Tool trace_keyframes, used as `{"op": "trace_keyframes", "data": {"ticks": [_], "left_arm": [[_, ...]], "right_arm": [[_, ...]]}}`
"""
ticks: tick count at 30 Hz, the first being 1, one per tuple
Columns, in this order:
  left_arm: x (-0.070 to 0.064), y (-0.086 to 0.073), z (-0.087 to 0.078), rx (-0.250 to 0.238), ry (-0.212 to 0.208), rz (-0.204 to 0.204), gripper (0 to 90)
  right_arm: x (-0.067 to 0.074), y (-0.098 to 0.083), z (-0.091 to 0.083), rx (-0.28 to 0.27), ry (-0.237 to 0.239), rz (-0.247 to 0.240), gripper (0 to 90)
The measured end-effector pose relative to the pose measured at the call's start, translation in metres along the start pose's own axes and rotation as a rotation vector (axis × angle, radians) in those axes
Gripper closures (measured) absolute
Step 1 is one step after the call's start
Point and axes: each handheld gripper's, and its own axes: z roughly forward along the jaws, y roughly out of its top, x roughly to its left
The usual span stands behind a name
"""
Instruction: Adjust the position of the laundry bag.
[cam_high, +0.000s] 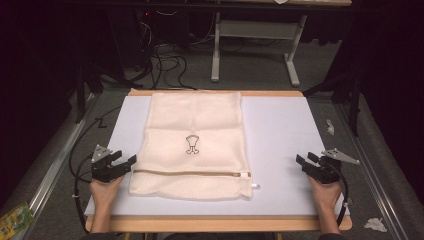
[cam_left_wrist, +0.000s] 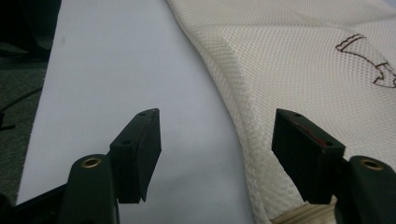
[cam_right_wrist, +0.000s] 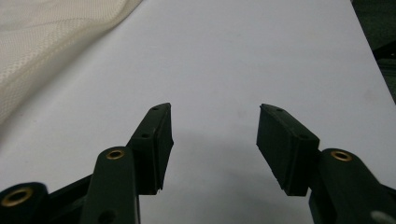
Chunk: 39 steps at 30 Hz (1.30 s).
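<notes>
A cream mesh laundry bag lies flat on the middle of the white tabletop, a small dark emblem at its centre and a tan zipper across its near end. The left gripper is just beside the bag's left edge with jaws wide and nothing between them; the right gripper is well apart, likewise wide and holding nothing. The left gripper view shows the bag's woven mesh close up.

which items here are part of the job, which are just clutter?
In the job:
- mesh laundry bag with zipper, flat on the white mat
- left tongs, open beside the bag's edge
- right tongs, open over bare mat

Lying about:
- green packet
- crumpled scraps
- floor cables
</notes>
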Motion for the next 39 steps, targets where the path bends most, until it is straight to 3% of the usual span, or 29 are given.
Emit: {"op": "trace_keyframes", "data": {"ticks": [12,17,27,39], "left_arm": [[-0.011,0.009,0.001,0.021,-0.047,0.016,32.0],[-0.015,0.014,0.000,0.034,-0.046,0.032,30.7],[-0.022,0.018,0.002,0.072,-0.065,0.047,28.2],[-0.029,0.021,0.004,0.119,-0.065,0.055,26.2]], "right_arm": [[0.012,0.006,-0.008,-0.004,0.038,-0.021,46.3],[0.017,0.007,-0.007,-0.004,0.050,-0.027,46.3],[0.033,0.010,-0.006,-0.007,0.089,-0.029,48.3],[0.060,0.020,-0.001,0.039,0.134,-0.067,48.9]]}}
